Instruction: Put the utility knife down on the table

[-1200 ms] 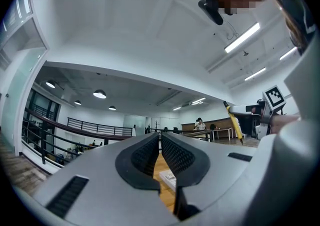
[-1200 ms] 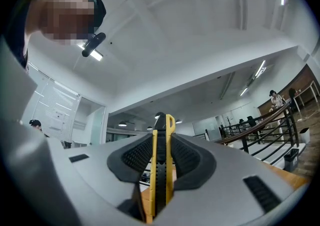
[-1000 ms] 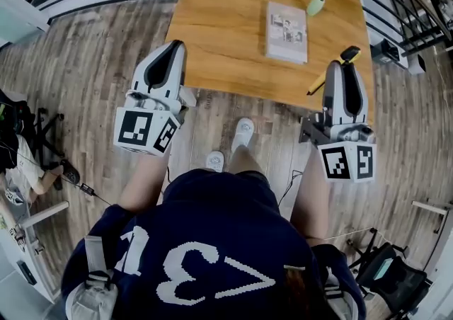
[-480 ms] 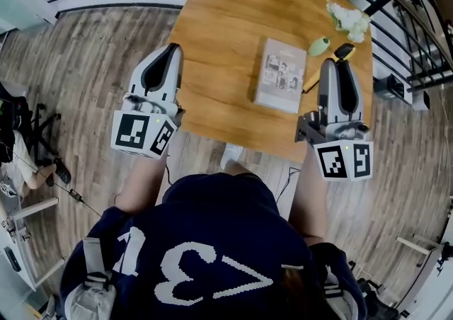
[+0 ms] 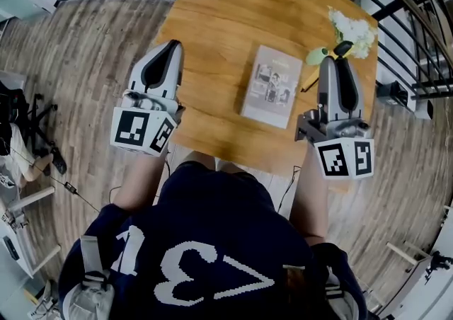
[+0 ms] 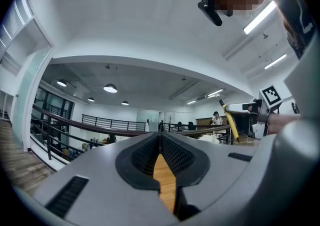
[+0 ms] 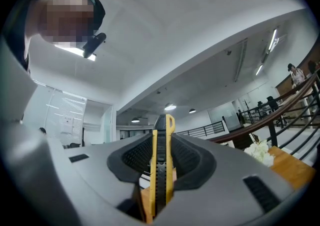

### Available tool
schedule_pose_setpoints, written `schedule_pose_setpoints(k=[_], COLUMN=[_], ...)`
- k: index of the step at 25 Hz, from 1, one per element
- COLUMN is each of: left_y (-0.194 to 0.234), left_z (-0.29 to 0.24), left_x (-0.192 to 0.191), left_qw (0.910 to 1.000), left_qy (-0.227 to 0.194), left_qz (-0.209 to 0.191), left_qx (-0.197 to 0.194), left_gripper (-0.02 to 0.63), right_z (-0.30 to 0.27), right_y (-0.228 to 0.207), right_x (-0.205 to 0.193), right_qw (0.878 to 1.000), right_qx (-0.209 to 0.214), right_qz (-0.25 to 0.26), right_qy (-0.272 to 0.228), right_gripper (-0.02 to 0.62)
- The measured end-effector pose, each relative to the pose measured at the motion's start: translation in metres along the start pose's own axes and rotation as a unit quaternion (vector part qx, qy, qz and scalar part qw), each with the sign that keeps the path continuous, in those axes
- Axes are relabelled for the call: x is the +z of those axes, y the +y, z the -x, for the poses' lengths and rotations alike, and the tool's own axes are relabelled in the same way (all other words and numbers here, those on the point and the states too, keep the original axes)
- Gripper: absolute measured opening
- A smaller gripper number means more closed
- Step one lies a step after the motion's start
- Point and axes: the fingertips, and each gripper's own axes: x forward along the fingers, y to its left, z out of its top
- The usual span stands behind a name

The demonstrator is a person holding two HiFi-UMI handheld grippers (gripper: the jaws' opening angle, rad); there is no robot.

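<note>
My right gripper (image 5: 338, 56) is shut on a yellow and black utility knife (image 7: 161, 170), which stands upright between the jaws in the right gripper view. In the head view the knife (image 5: 345, 49) pokes out past the gripper tip, and its yellow tail (image 5: 309, 85) shows to the gripper's left, above the right side of the wooden table (image 5: 226, 35). My left gripper (image 5: 165, 59) hangs over the table's left edge. Its jaws are shut with nothing between them (image 6: 161, 142).
A booklet (image 5: 270, 86) lies in the middle of the table. A pale green object (image 5: 316, 56) and a white flower bunch (image 5: 354, 28) sit at the table's right side near the knife. Black railings (image 5: 417, 21) run behind the table.
The person has stepped closer to the table. Both grippers now sit further over the tabletop, and the knife tip has come near the green object and the flowers.
</note>
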Motion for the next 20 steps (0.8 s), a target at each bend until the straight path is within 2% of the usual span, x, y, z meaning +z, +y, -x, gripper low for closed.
schedule_pose_setpoints(k=[5, 11, 15, 20], left_y=[-0.009, -0.018, -0.02, -0.019], left_z=[-0.024, -0.043, -0.05, -0.053], left_x=[-0.023, -0.064, -0.088, -0.109], left_qw=[0.9995, 0.9963, 0.9933, 0.9897], left_qy=[0.022, 0.064, 0.088, 0.113], left_qz=[0.002, 0.016, 0.027, 0.033], left_qx=[-0.024, -0.056, -0.071, -0.082], left_gripper=[0.028, 0.028, 0.028, 0.028], right_z=[-0.008, -0.007, 0.006, 0.038], right_y=[-0.016, -0.036, -0.053, -0.07], right_x=[-0.032, -0.121, -0.204, -0.296], right_qw=[0.999, 0.988, 0.966, 0.931], right_qx=[-0.016, -0.053, -0.089, -0.128], right_qz=[-0.011, -0.041, -0.059, -0.089], right_qy=[0.038, 0.142, 0.233, 0.33], right_gripper=[0.124, 0.124, 0.124, 0.124])
